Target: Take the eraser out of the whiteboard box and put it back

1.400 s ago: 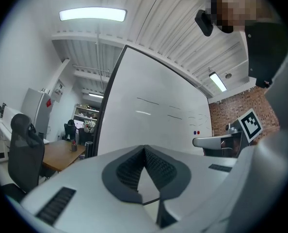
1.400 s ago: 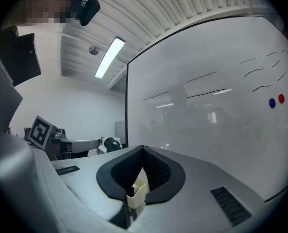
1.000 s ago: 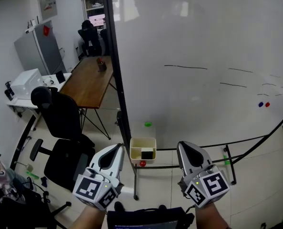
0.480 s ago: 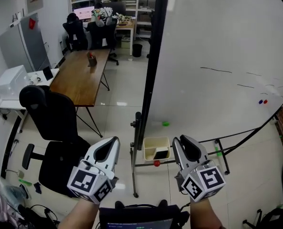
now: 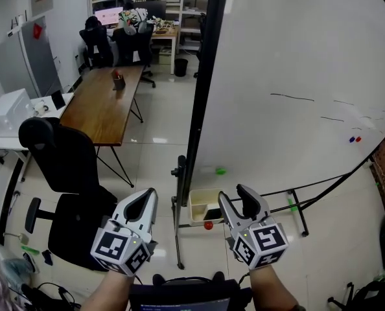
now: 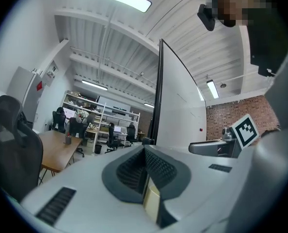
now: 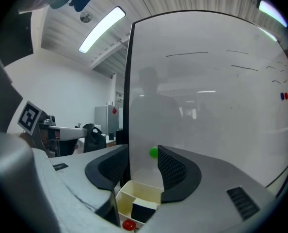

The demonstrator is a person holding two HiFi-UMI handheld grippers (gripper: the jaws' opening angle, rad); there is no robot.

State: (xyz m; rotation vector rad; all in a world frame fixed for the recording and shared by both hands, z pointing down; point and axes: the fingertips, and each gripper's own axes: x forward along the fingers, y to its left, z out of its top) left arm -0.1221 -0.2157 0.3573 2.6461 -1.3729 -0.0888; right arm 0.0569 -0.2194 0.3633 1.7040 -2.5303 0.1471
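Jaws on my right gripper (image 5: pixel 234 194) have just been opening, empty, facing the box (image 7: pixel 139 191); my left gripper (image 5: pixel 151 193) is keeping its own together.

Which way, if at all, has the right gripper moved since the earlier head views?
Yes. The right gripper has closed in leftward on the whiteboard box, now nearly overlapping it. Its jaws have just been opening, with nothing between them.
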